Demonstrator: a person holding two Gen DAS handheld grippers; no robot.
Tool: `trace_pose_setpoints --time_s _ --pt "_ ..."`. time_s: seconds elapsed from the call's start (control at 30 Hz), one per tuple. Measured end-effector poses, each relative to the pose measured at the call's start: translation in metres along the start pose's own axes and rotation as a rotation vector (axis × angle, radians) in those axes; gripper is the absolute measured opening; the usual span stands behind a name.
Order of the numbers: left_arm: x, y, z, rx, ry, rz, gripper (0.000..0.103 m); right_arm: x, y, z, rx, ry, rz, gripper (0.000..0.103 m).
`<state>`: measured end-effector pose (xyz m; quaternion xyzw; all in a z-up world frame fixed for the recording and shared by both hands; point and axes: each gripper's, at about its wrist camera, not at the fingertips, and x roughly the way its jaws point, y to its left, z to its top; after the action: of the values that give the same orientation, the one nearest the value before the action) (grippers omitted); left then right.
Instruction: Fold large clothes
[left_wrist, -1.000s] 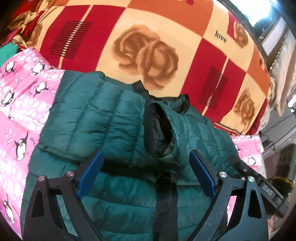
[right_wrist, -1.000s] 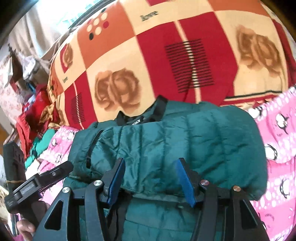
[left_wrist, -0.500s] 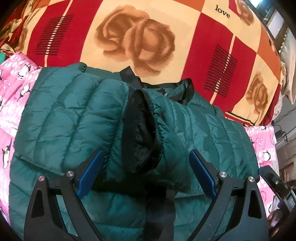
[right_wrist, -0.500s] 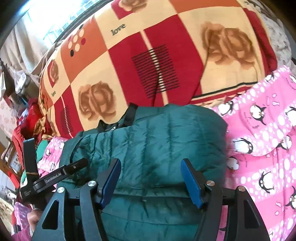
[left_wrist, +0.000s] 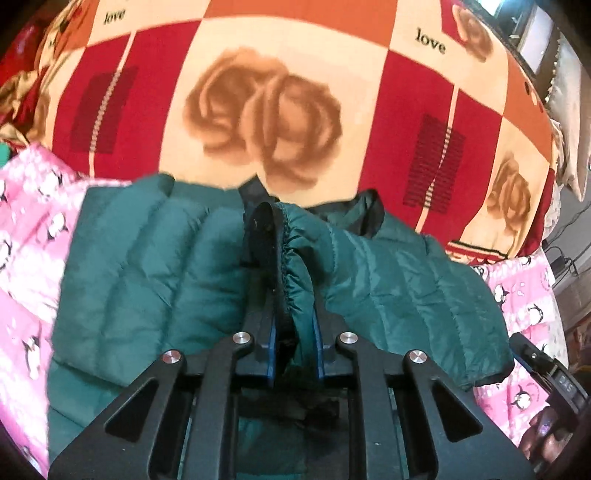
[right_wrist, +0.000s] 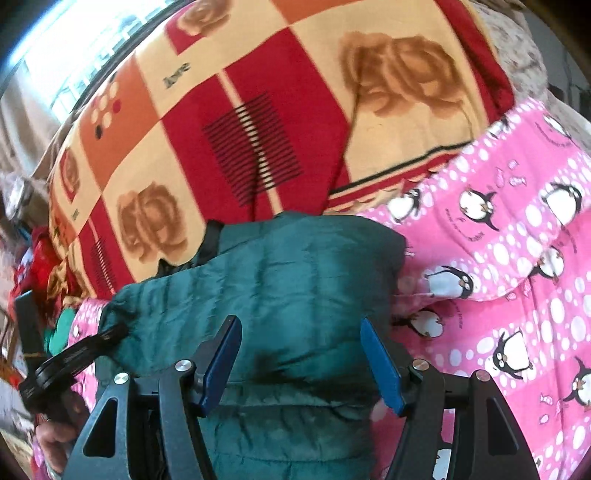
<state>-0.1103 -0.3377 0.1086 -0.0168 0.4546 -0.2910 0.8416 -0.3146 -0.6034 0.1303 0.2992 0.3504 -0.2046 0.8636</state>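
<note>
While left gripper jaws pinch jacket cuff, right gripper jaws spread over jacket

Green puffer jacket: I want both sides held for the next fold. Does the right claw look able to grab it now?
Probably yes: the right claw is open, its fingers straddle the green puffer jacket, and nothing lies between them and the fabric.

The quilted green puffer jacket has slightly shiny, smooth nylon-like cloth; the rose-print blanket looks soft, matt fleece; the pink penguin quilt is matt cotton-like cloth
</note>
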Motion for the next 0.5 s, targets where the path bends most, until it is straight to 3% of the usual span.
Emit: trace_pose_setpoints --time_s 0.3,0.5 --pt "-0.036 0.03 0.03 0.029 -0.125 0.098 0.012 0.013 -0.003 0.002 0.038 0.001 0.004 0.064" --pt "-0.044 0.078 0.027 -0.012 -0.133 0.162 0.012 0.034 0.022 0.01 -0.023 0.01 0.02 0.064"
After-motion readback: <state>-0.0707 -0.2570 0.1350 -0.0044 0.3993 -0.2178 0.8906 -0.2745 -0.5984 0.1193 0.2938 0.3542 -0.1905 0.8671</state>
